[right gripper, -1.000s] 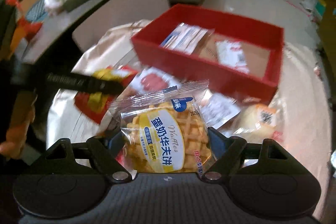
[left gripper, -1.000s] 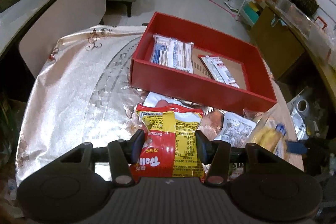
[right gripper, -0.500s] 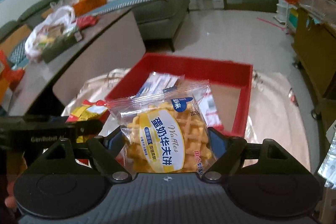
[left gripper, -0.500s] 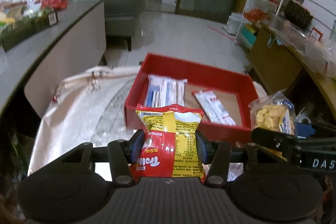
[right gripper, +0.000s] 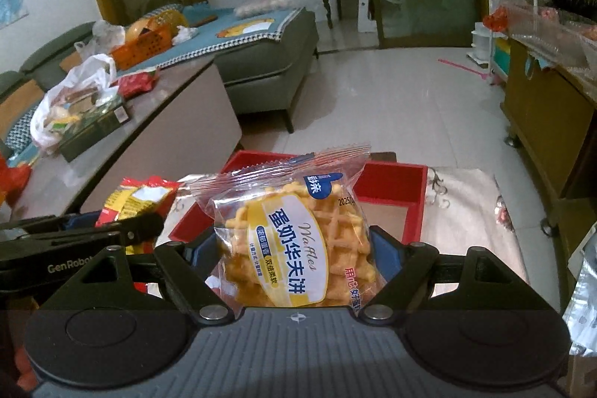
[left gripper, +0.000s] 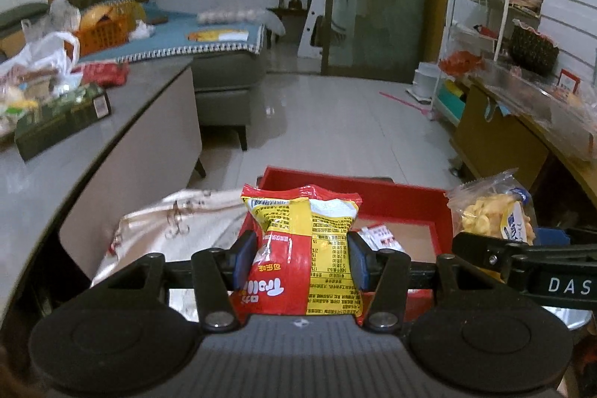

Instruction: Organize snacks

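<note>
My left gripper is clamped on a red-and-yellow snack bag — the blue pads pinch its sides, and the bag stands upright dead centre between the fingers. Past it at 12 o'clock lies the red box, on a cream patterned tablecloth. My right gripper grips a clear-wrapped waffle pack the same way, held above the box's near wall. In the left wrist view the waffle pack shows at 3 o'clock; in the right wrist view the snack bag sits at 9 o'clock — the two are side by side, apart.
</note>
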`<state>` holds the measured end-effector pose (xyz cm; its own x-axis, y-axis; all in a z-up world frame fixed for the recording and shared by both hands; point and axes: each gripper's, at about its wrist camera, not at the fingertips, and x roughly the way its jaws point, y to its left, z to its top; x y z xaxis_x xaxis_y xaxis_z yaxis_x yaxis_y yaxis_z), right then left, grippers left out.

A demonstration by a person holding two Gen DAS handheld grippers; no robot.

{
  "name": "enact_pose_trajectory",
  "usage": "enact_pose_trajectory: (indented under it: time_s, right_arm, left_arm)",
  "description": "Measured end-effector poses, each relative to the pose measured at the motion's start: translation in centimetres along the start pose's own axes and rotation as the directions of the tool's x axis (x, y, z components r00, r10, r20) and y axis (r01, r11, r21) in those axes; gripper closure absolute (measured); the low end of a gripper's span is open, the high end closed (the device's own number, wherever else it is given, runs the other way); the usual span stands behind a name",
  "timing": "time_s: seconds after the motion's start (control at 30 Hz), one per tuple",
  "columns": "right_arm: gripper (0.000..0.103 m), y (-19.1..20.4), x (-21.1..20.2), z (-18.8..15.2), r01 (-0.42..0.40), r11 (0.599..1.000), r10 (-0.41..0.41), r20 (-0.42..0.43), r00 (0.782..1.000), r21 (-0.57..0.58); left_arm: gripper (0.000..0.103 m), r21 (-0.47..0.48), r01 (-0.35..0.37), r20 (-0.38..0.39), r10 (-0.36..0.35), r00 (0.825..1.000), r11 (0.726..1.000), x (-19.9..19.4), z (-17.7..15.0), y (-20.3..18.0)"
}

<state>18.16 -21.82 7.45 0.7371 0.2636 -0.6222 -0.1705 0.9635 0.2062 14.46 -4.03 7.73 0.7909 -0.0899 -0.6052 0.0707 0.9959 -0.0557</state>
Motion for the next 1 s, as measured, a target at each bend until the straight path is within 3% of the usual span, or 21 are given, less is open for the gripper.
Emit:
enact_pose_trajectory:
  time_s: [0.33, 1.0]
  right_arm:
    - [0.017, -0.4, 0.2, 1.2, 0.02, 1.0, -0.02, 0.041, 0.999, -0.003]
    - [0.017, -0.5, 1.3, 1.6, 0.025, 1.0, -0.025, 0.031, 0.999, -0.002]
  left_arm:
    - [0.059, 0.03, -0.028, 0.029, 0.027, 0.999, 0.999, 1.1, 0.9, -1.1]
    - [0.058, 0.055, -0.05, 0.047, 0.047, 0.998, 0.997, 1.9, 1.2, -2.2]
